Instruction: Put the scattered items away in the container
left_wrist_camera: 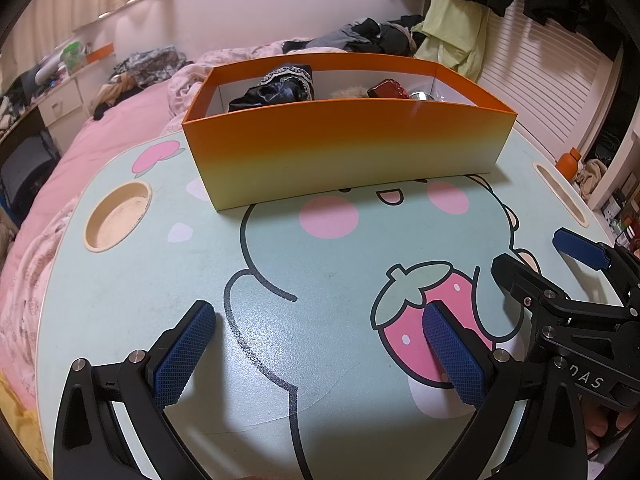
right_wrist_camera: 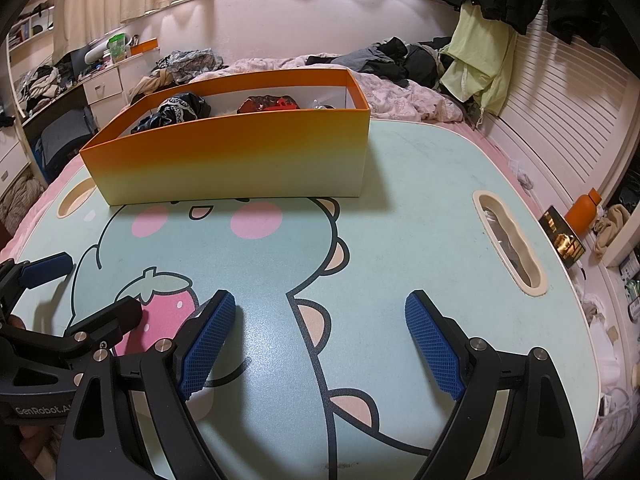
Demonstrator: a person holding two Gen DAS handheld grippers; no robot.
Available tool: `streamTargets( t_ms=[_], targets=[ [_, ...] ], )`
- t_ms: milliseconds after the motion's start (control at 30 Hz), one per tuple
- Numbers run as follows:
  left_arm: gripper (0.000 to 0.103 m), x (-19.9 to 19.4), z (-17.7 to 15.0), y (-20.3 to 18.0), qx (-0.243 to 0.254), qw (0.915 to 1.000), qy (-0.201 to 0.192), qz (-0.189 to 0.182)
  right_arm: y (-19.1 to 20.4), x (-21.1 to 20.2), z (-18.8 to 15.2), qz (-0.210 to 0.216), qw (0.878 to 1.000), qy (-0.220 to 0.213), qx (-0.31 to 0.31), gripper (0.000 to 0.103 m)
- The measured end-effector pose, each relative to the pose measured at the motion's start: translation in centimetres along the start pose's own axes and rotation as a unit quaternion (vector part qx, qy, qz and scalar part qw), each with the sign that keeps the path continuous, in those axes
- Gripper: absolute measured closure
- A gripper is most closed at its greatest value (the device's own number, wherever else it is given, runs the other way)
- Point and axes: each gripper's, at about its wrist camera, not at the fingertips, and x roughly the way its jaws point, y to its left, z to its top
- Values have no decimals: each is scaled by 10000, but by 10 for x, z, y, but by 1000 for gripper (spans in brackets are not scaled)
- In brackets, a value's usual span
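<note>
Both my grippers hang low over the bench [left_wrist_camera: 120,280], jaws spread wide and holding nothing: my left gripper [left_wrist_camera: 316,344] at the bottom of its own view, my right gripper [right_wrist_camera: 320,344] likewise, each showing at the edge of the other's frame. The orange box [left_wrist_camera: 344,148] stands at the upper centre, on the bench's far side. Inside it lie a dark lace-trimmed cloth [left_wrist_camera: 276,88] to the left, a red crinkly packet [left_wrist_camera: 388,89] to the right, and something shiny beyond it that I cannot identify. I see no loose items left on the bench, so the tidying looks finished. The box seems light thin card; I would pinch a side wall gently.
</note>
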Motion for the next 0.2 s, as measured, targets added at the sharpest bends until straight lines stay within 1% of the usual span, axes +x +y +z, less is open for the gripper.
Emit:
streamTargets(
  t_ms=[200],
  targets=[
    [0,0,0,0,-2,10000,-4,-2,0,0,0,1,10000,0,-2,16]
  ],
)
